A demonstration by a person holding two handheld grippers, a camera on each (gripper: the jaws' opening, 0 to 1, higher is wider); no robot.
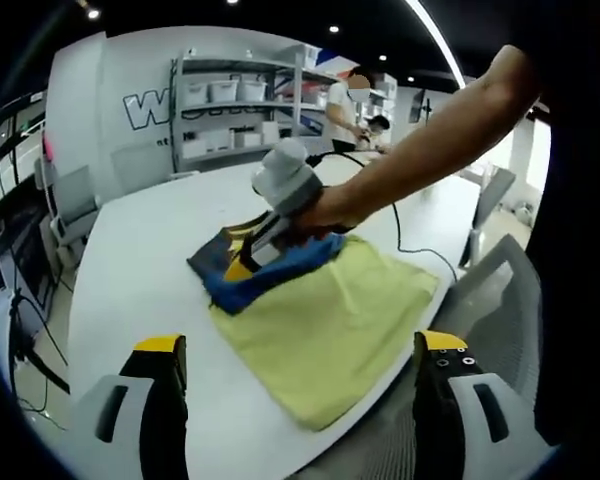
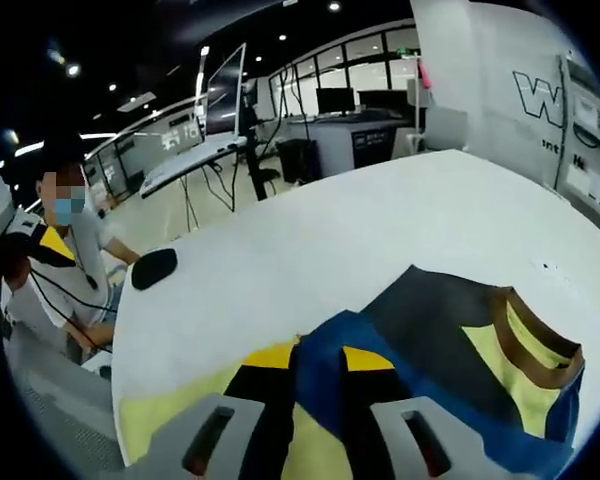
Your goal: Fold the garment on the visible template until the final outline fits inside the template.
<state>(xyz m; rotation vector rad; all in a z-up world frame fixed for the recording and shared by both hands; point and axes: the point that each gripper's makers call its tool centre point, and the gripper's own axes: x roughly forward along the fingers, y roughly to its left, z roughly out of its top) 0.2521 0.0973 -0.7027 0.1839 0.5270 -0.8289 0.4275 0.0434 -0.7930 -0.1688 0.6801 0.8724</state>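
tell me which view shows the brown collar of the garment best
The right gripper view: the brown collar sits close and unobstructed, its band curving around yellow fabric. In the left gripper view the collar end of the garment lies far off, mostly hidden behind the right gripper and the person's hand.

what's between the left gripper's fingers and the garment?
In the left gripper view, just bare white table separates the left gripper, open and off the cloth, from the garment. The yellow fabric's near corner reaches toward the gap between its fingers.
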